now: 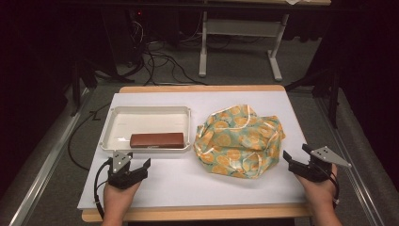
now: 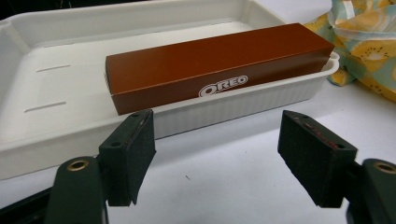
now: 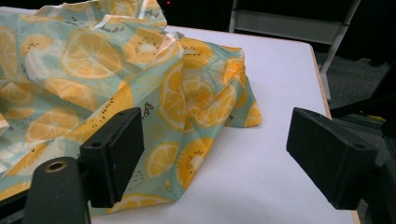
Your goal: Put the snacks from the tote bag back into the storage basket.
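— Two claws, one in each hand, both low at the near edge of the desk (image 1: pixel 188 181). How does the left one sit?

— The left claw (image 1: pixel 140 165) rests just in front of the white tray (image 1: pixel 112 123), with the person's left hand (image 1: pixel 117 197) gripping it from below and the forearm coming in from the bottom edge. It points up and a little to the right, toward the tray's near rim. Its jaws stand wide apart with nothing between them; in the left gripper view only bare desk lies between the pads.

— And what is in the tray?

— A brown Oreo box (image 1: pixel 156 140) lying flat along the near wall of the tray, its far end close to the tray's right corner. The left claw is near it but apart from it.

— Moving right?

— A crumpled cloth printed with orange slices (image 1: pixel 240 141) lies heaped on the desk just beside the tray.

— And the right hand?

— The right hand (image 1: pixel 320 190) holds the right claw (image 1: pixel 295 155) at the desk's right edge, aimed leftward at the cloth's near right side. Its jaws are also spread wide and grip nothing; in the right gripper view the cloth's edge lies close by one pad, and whether they touch I cannot tell.
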The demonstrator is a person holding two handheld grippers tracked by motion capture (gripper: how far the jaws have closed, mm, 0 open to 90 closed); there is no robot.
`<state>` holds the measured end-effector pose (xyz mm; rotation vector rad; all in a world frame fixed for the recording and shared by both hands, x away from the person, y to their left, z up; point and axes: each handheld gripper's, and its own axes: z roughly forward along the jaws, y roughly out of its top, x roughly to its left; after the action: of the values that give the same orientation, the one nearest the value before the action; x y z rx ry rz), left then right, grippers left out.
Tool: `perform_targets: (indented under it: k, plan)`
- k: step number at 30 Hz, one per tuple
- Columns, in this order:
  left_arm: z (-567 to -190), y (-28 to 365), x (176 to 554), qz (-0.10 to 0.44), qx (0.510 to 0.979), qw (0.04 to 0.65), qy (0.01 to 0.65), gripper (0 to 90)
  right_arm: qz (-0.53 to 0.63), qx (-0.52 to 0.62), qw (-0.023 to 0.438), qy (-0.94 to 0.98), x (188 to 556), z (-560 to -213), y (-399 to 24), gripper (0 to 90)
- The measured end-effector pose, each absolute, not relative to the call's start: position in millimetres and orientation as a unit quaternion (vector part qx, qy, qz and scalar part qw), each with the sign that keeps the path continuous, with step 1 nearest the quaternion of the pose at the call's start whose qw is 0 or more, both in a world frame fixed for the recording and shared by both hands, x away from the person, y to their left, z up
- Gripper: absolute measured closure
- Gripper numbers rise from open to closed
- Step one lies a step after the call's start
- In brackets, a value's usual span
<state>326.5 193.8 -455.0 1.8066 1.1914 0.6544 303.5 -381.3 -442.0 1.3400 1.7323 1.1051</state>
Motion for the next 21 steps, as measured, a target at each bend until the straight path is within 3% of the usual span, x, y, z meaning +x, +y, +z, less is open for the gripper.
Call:
perform_targets:
  k: [21]
  plan:
    - [-454.1,201.9,317.5,0.258,0.719,0.43,0.48,27.7,0.437,0.501,0.338,0.667,310.3,-438.9,-374.3,20.0]
